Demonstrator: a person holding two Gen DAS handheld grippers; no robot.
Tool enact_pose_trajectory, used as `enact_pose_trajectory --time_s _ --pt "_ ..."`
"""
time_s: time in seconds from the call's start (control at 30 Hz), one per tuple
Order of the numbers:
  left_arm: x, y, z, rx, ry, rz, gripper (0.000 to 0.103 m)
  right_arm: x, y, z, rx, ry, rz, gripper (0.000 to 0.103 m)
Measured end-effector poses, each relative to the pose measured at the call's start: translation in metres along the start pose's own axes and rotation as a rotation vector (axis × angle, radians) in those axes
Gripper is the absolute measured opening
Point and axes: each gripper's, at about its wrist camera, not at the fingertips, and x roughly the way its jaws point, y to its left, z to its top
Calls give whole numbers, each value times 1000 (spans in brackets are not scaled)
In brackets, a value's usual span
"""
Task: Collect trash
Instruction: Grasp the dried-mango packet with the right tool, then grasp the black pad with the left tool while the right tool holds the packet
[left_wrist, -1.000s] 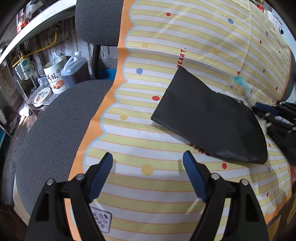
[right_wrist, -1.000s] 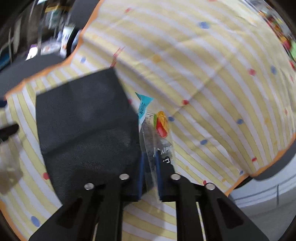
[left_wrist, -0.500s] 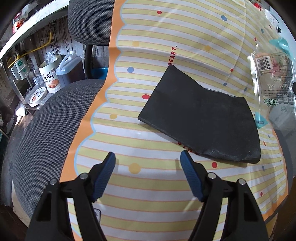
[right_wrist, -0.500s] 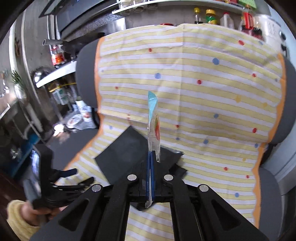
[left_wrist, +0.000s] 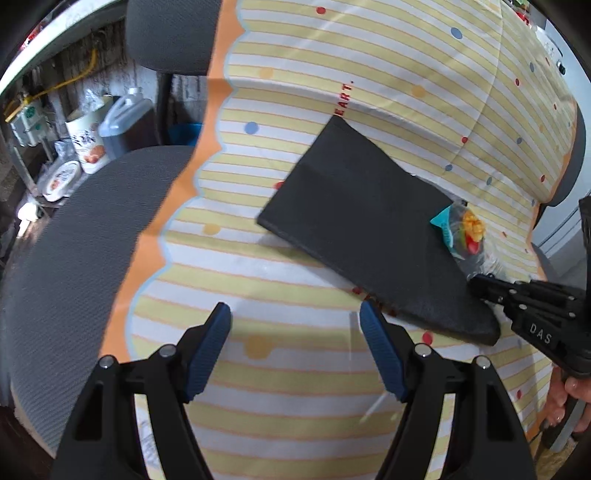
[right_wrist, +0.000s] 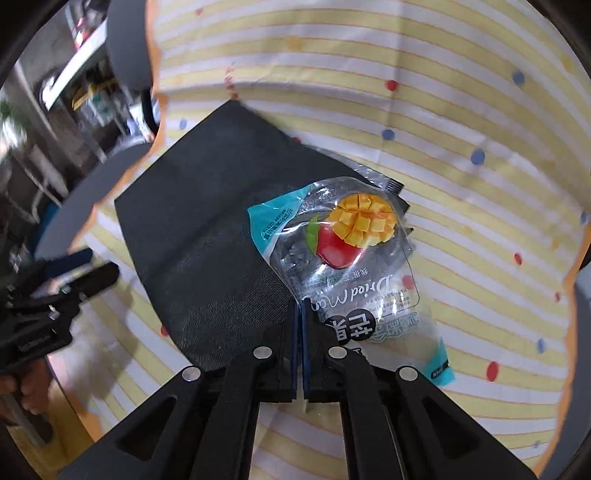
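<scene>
While the right gripper (right_wrist: 299, 314) pinches the clear dried-mango wrapper (right_wrist: 347, 254) ahead, carry it level over the black foam sheet (right_wrist: 207, 236); left gripper (left_wrist: 295, 332) gapes empty.

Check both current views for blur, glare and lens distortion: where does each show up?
Left wrist view: mostly sharp, stripes on the cloth bow from the fisheye, dark corners. Right wrist view: the left edge smears with motion blur, including the left gripper; the snack wrapper stays crisp, its clear plastic glinting, pinched in the right gripper.
</scene>
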Motion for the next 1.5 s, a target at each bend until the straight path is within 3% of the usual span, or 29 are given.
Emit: enact_pose_trajectory --time_s 0.13,0.3,0.37,0.6,0.7,0.77,0.83,0.97,1.03,1.1,1.13,1.17,1.2,1.33,1.5 --pt "13 -3 13 -17 -8 -51 70 0 -2 0 -4 -2 -8 2" --pt "9 -4 28 -75 -52 -228 64 -1 -8 -1 19 -5 17 2" --pt "-2 -13 31 -42 -105 -235 61 -6 -11 -1 29 -15 26 2" --pt "-41 -58 31 107 -206 -381 48 -35 -37 -18 107 -50 67 2" --pt "-46 -87 25 194 -191 -408 31 -60 -55 -31 150 -92 44 2" --pt "-44 -110 19 262 -169 -405 4 -81 -67 -41 174 -134 11 2" --pt "-43 -130 9 325 -159 -389 0 -101 -78 -50 186 -178 -30 2" --pt "-46 -173 -12 460 -169 -385 0 -127 -99 -67 214 -214 -62 2" --pt "-44 -186 -16 472 -161 -362 0 -132 -113 -75 243 -219 -62 2" --pt "-41 -186 -15 417 -122 -316 2 -137 -122 -82 267 -229 -61 2" --pt "-40 -181 -15 380 -106 -305 17 -141 -127 -87 273 -240 -64 2" --pt "-41 -175 -15 354 -100 -293 41 -146 -129 -91 271 -255 -70 2" --pt "-44 -164 -19 313 -97 -249 51 -150 -128 -93 267 -267 -76 2" --pt "-53 -125 -39 207 -76 -178 55 -164 -119 -95 237 -317 -77 2" --pt "-33 -83 -50 -3 10 -212 54 -162 -110 -92 224 -335 -52 2"
